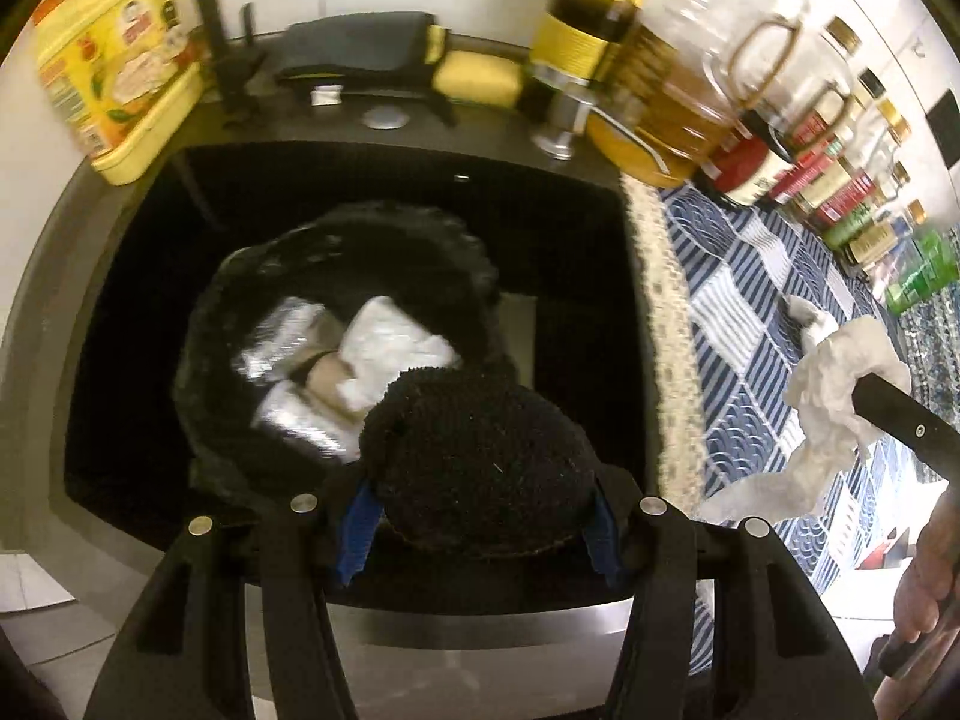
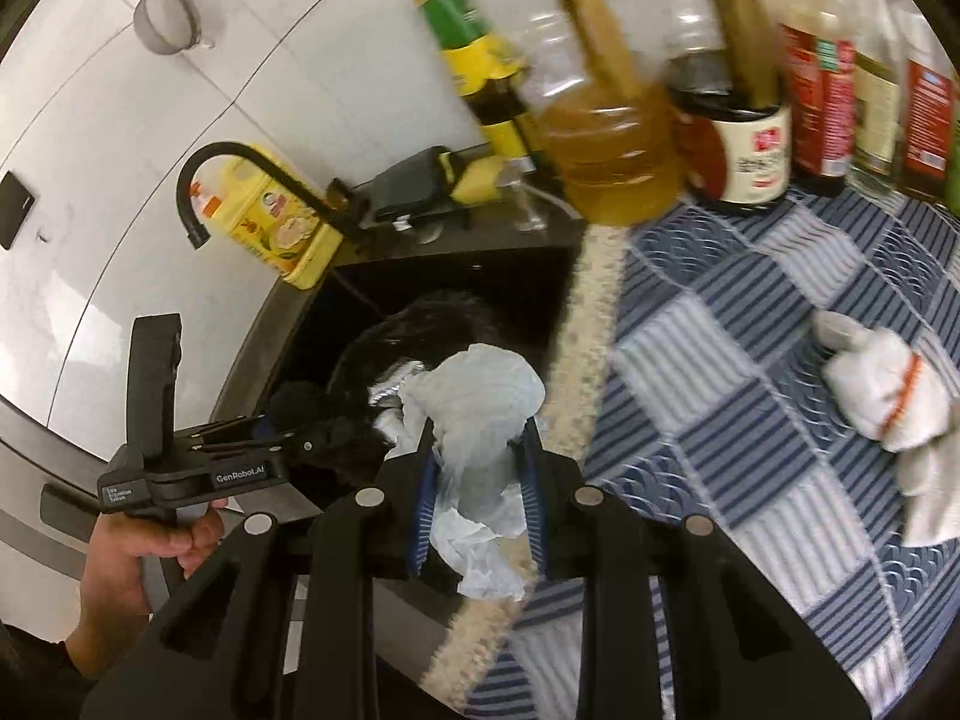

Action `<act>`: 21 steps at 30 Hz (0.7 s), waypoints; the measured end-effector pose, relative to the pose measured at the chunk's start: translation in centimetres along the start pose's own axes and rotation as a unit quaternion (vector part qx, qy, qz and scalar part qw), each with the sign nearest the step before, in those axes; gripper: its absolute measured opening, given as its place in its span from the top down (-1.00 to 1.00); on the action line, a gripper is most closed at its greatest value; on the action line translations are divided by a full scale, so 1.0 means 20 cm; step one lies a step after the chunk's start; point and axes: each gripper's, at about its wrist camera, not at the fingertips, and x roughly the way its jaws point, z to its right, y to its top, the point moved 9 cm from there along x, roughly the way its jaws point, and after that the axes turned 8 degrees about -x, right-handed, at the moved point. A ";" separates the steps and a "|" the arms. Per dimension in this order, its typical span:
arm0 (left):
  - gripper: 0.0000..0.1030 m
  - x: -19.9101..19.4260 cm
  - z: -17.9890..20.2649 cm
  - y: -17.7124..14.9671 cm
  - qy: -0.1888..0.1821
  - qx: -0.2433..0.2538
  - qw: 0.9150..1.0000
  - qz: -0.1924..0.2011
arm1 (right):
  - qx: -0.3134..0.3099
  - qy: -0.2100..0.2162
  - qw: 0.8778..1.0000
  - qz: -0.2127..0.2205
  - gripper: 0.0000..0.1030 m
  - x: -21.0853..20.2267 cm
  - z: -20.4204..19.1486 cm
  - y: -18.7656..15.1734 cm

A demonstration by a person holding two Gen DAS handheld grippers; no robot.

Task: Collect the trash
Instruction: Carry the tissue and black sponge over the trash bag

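**Both my tongs full at the sink**

The black sink (image 1: 120,312) is my landmark for everything here. It fills most of the left wrist view, a dark basin sunk into the counter, with the curved black tap (image 2: 240,171) at its back rim.

Right of the sink, past the beige edging, lies the blue and white patterned cloth (image 2: 750,372) on the counter. Along the cloth's far side, behind and right of the sink, stands a row of sauce and oil bottles (image 2: 606,138). At the sink's back left corner sits a yellow detergent jug (image 1: 114,60).

Inside the sink sits the black trash bag (image 1: 210,324), its mouth open. In it lie crumpled foil (image 1: 282,336) and white paper (image 1: 390,348), touching each other.

On the cloth, well right of the sink, lies a white rag (image 2: 888,390) with an orange band round it.

My left gripper (image 1: 480,516) is clamped on a black fuzzy bundle (image 1: 480,462), held over the bag's near edge.

My right gripper (image 2: 480,480) pinches a crumpled white tissue (image 2: 480,408) between its blue pads (image 2: 423,510), just at the sink's right rim.
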 end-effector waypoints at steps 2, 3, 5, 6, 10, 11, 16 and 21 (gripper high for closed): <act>-0.06 -0.01 -0.08 0.02 0.001 -0.004 1.000 0.001 | -0.002 0.004 1.000 -0.001 0.48 0.05 -0.07 0.02; -0.06 -0.02 -0.11 0.02 0.002 -0.006 1.000 0.001 | -0.003 0.006 1.000 -0.002 0.48 0.08 -0.10 0.02; -0.06 -0.04 -0.19 0.04 0.003 -0.007 1.000 0.002 | -0.006 0.008 1.000 -0.003 0.48 0.13 -0.16 0.04; -0.06 -0.04 -0.21 0.05 0.004 -0.007 1.000 0.002 | -0.007 0.009 1.000 -0.005 0.48 0.15 -0.19 0.05; -0.06 -0.07 -0.33 0.08 0.005 -0.012 1.000 0.005 | -0.012 0.016 1.000 -0.008 0.48 0.24 -0.30 0.09; -0.06 -0.07 -0.35 0.09 0.005 -0.013 1.000 0.006 | -0.015 0.017 1.000 -0.009 0.48 0.26 -0.33 0.10; -0.06 -0.09 -0.45 0.14 0.003 -0.021 1.000 0.010 | -0.029 0.021 0.999 -0.012 0.48 0.36 -0.44 0.17; -0.06 -0.08 -0.54 0.17 0.000 -0.029 1.000 0.011 | -0.039 0.025 0.999 -0.014 0.47 0.45 -0.49 0.24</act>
